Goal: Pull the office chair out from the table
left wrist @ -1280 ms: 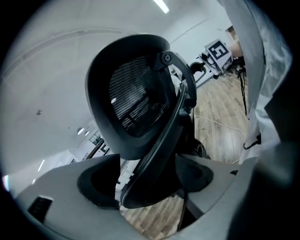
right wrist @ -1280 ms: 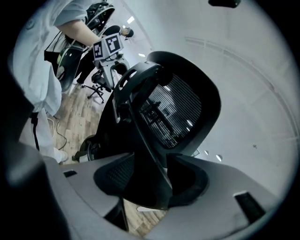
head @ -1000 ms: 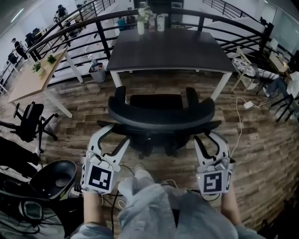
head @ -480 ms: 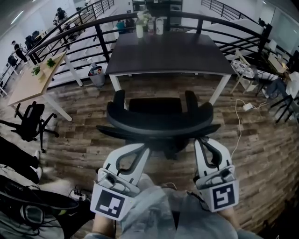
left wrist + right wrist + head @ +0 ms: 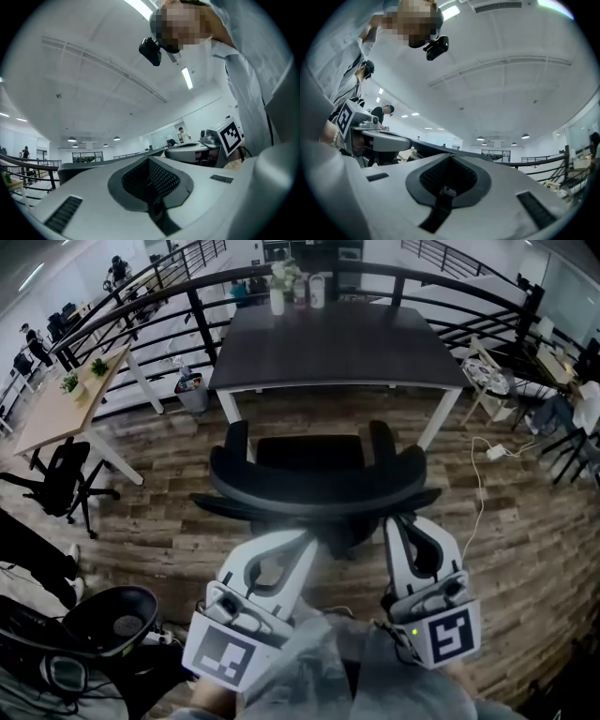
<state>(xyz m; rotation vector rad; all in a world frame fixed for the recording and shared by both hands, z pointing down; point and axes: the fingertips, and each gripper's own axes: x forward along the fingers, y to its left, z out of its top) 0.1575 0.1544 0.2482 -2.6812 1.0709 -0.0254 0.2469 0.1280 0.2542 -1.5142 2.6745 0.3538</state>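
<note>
Left gripper [image 5: 300,542]: clenched on nothing, jaws pressed flat together in its own view. Spread wide beside the backrest a second ago, since lifted and drawn back toward the person's lap, tip now pointing at the backrest's lower edge.
Office chair [image 5: 319,486]: on the wood floor [image 5: 169,512], wholly clear of the table [image 5: 328,343], seat just short of the near edge, backrest toward the person. Same gap to the table in all three head views.
Right gripper [image 5: 399,524]: also squeezed closed and empty. Open a second ago, now raised, tip near the backrest's right end, contact not certain.
Meaning for the task: probably finished, with the chair already out and neither tool gripping it. Any further pull would call for reopening and taking hold again.
</note>
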